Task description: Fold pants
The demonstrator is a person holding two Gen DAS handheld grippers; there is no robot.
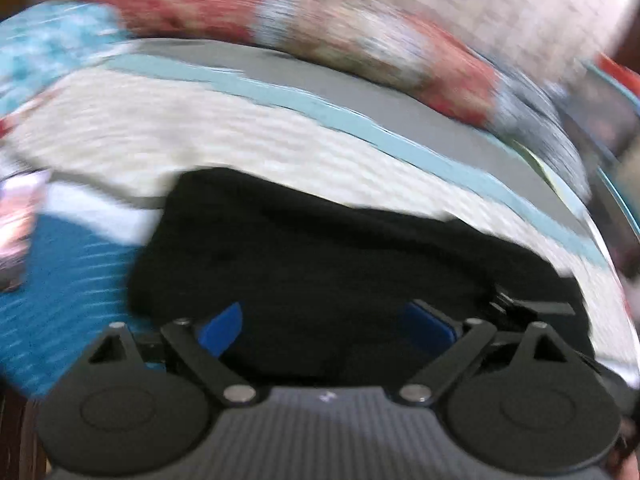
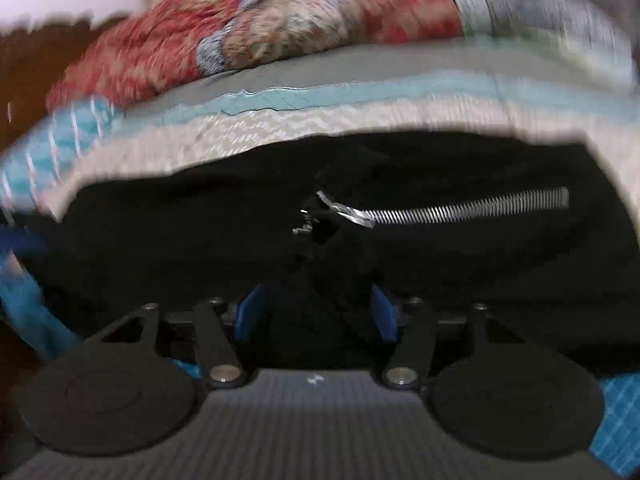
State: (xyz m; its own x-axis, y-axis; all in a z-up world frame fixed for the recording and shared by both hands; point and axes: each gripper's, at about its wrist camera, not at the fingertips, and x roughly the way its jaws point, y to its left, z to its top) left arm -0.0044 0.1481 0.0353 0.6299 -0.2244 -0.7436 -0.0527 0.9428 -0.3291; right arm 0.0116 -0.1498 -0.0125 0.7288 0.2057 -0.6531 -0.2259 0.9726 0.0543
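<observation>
The black pants (image 1: 320,264) lie bunched on a bed with a cream and blue patterned cover (image 1: 160,128). My left gripper (image 1: 324,324) stands open, its blue fingertips (image 1: 224,328) wide apart right over the black cloth. In the right wrist view the pants (image 2: 440,260) fill the middle, with a silver zipper (image 2: 460,210) lying across them. My right gripper (image 2: 316,312) is open too, its blue fingertips (image 2: 250,312) apart with black cloth between and under them. Both views are blurred by motion.
A red and grey patterned blanket (image 1: 360,32) (image 2: 280,32) is heaped at the far side of the bed. Blue checked cloth (image 1: 60,300) (image 2: 620,420) lies beside the pants. A dark wooden surface (image 2: 32,64) shows at the far left.
</observation>
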